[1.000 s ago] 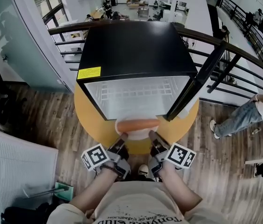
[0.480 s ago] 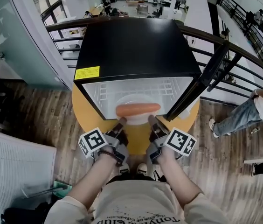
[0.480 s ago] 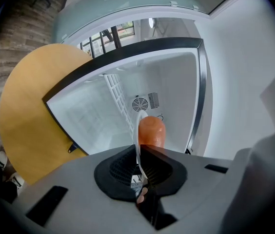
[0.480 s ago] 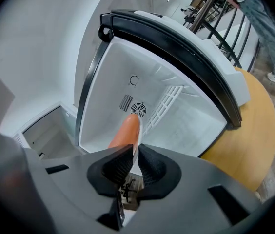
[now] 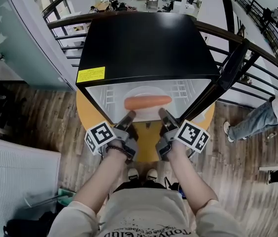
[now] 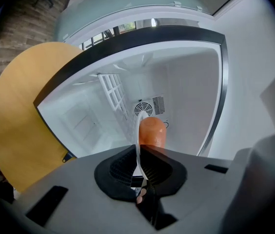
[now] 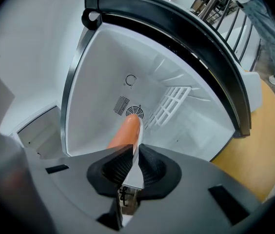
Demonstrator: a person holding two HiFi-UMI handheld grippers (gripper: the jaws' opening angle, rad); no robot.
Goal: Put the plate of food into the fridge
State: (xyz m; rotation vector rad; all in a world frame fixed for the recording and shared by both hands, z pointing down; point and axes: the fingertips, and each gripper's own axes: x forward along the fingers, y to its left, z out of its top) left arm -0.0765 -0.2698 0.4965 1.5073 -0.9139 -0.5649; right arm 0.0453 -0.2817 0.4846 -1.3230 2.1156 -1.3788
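Just ahead of both sets of jaws, the plate [image 5: 144, 91] with its sausage [image 5: 148, 102] is inside the open fridge [image 5: 144, 43], over the wire shelf [image 5: 110, 98]. The left hand-held gripper [image 5: 129, 115] and right hand-held gripper [image 5: 161, 113] are each clamped on its near rim. Best to hold it level, lower both sides evenly, and release only once it rests.

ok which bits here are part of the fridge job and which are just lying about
Job: plate, sausage on it, open fridge, left gripper and right gripper, both shut on the plate's rim.
Lying about: yellow table, railing, bystander.
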